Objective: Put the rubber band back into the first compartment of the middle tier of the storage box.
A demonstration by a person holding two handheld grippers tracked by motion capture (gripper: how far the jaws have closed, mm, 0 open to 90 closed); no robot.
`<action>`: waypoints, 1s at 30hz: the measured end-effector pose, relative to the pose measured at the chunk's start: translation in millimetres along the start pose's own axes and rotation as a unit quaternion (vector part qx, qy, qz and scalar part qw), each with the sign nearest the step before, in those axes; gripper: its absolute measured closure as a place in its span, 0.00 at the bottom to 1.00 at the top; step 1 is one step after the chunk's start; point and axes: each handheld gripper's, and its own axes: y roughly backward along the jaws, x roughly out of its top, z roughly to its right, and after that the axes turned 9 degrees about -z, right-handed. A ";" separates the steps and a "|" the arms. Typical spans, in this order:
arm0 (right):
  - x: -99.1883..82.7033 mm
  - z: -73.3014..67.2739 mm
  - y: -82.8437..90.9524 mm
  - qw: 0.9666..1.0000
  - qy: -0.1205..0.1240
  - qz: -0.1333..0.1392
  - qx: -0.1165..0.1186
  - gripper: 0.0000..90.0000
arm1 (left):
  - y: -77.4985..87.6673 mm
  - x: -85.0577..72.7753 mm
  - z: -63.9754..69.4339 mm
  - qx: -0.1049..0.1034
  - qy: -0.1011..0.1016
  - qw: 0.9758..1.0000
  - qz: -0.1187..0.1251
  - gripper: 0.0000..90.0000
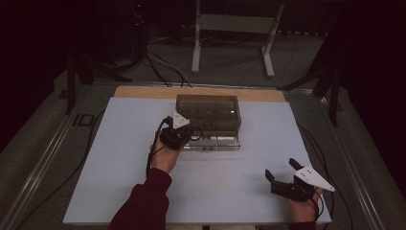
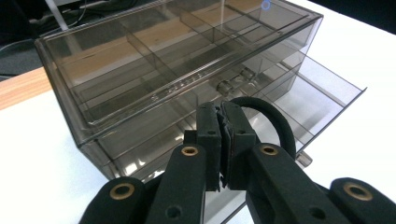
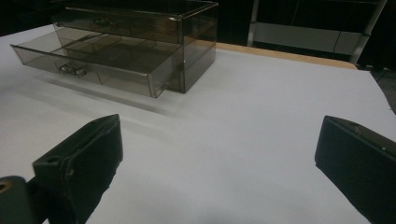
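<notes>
Item: smoked-plastic drawer box (image 1: 208, 115), sitting 12 o'clock on white table (image 1: 119, 182), lower drawer (image 3: 93, 60) standing pulled out. My left gripper (image 2: 223, 140) holding jaws closed, nothing between, at drawer front. My right gripper (image 1: 283, 171) resting 4 o'clock, jaws gaping wide.

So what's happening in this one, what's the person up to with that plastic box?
A person works at a white table with a gripper in each hand. The left gripper is shut, right at the front of a smoky clear drawer box, whose lower drawer stands pulled partway out. Whether the jaws pinch the drawer's handle cannot be told. The right gripper rests open on the table, well apart from the box.
</notes>
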 end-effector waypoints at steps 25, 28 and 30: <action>0.0 0.6 0.3 1.000 0.000 0.001 -0.001 0.02 | -3.1 -4.1 -11.2 0.011 0.007 1.000 -0.004 0.98; 0.0 0.6 0.3 1.000 0.000 0.001 -0.001 0.02 | -4.6 -4.5 -11.8 0.013 0.004 1.000 -0.007 0.98; 0.0 0.6 0.4 1.000 0.001 0.001 -0.001 0.02 | -5.5 -5.0 -12.3 0.014 0.003 1.000 -0.008 0.98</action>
